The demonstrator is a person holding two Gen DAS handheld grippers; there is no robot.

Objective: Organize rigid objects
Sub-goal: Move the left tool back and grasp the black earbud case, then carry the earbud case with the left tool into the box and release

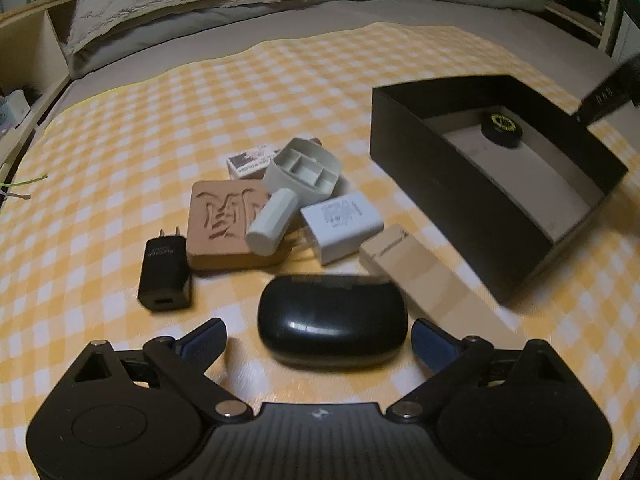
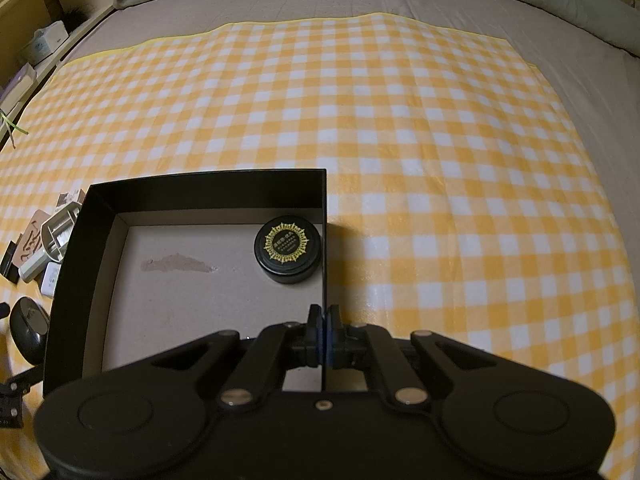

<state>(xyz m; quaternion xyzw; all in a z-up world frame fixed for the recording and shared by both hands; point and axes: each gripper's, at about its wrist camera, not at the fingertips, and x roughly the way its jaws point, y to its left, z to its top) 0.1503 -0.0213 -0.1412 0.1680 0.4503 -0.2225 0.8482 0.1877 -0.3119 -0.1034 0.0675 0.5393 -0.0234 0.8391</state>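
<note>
The black oval case (image 1: 332,320) lies on the bed's checked cloth between the left tongs (image 1: 318,338) — spread wide, untouching, long axis across the gap; right tongs (image 2: 323,322) clamp the black box (image 2: 325,240) wall.

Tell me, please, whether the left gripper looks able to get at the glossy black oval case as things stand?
Probably yes: the left gripper is open, with the black oval case between its fingers and nothing lying on top; the tan block sits close beside it.
</note>
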